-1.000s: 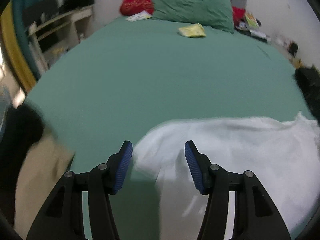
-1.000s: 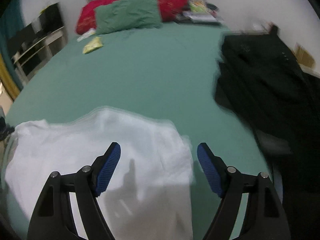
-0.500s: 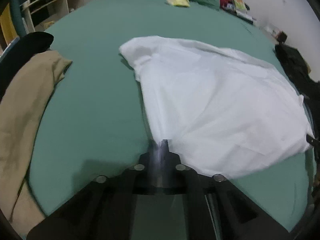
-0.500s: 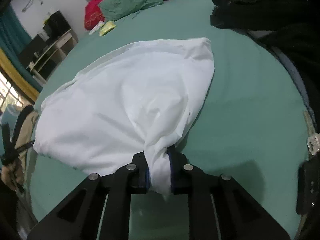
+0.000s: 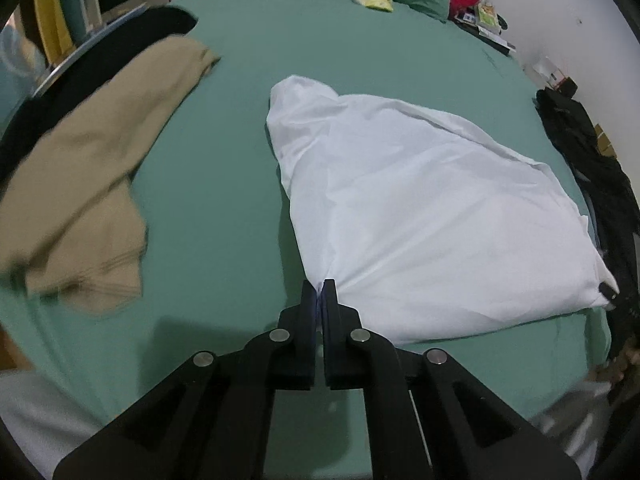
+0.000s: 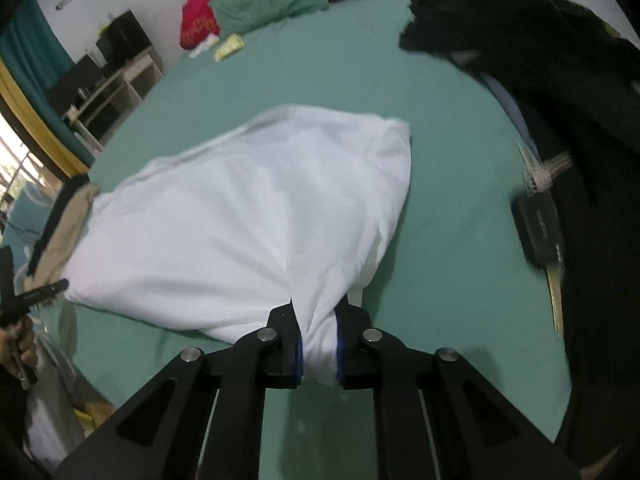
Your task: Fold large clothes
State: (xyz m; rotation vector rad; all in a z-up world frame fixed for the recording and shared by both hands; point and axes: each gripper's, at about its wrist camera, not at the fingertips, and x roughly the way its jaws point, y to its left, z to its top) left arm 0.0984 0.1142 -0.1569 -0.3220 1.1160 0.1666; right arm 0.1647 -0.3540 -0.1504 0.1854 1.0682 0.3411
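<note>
The white garment lies puffed and slack on the green bedsheet, near the bed's foot, pinched at its two near corners so it can be drawn flat for folding. The left gripper clamps a thin edge of it; the right gripper has just closed on a thicker bunch. A tan garment and black clothes wait at either side.

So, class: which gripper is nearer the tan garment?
Left. The left gripper grips the white cloth on the side facing the tan garment; the right gripper holds its far side.
</note>
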